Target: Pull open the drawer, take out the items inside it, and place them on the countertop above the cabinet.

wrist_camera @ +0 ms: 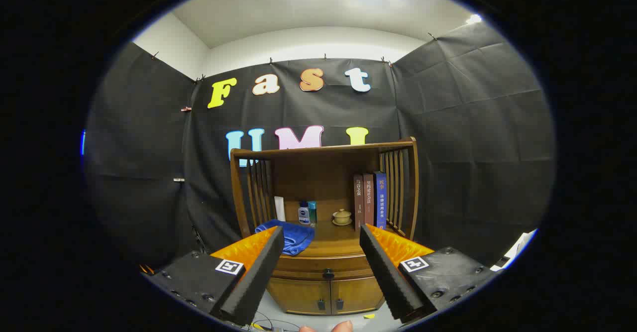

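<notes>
The tool (322, 237) hangs with fingers spread wide, holding nothing. The drawer (326, 266) is shut — its dark knob (328, 274) lies straight ahead, between and slightly below the fingertips, under the counter (338, 245) — likely a short forward, downward reach.

Gripper (322, 232) camera, facing cabinet (323, 252) front, near

The cabinet (326, 282) is brown wood with a soft sheen, its drawer (323, 267) bearing a dark knob (328, 274). A blue cloth (291, 236) looks plush. The fingers (259, 267), spread apart, wear matt black ridged foam.
</notes>
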A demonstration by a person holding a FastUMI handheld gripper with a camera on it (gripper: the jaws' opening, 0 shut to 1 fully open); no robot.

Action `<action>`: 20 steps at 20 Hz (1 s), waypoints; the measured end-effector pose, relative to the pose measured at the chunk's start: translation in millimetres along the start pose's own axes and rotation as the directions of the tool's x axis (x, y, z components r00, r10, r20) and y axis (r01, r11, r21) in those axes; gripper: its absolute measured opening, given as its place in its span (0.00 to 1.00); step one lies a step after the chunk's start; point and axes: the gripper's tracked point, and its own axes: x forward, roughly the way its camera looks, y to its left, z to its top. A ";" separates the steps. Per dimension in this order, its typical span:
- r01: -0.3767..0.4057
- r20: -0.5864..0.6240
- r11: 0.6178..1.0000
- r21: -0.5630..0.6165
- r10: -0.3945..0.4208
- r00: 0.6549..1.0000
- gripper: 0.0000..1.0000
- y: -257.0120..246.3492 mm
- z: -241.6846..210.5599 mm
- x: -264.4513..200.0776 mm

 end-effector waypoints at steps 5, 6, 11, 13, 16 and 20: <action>-0.016 0.008 1.000 0.016 0.016 1.000 0.99 3.6 1.3 0.7; -0.018 0.014 1.000 0.025 0.018 1.000 0.99 3.9 1.6 2.1; -0.015 0.033 0.997 0.078 0.012 0.999 0.99 0.4 2.5 10.0; -0.002 0.035 0.996 0.086 -0.001 0.999 0.98 -2.9 -1.7 14.4; 0.002 0.036 0.997 0.077 -0.005 0.999 0.98 -0.8 -13.1 23.8; -0.009 0.046 0.999 0.047 0.007 0.999 0.98 2.2 -35.7 44.8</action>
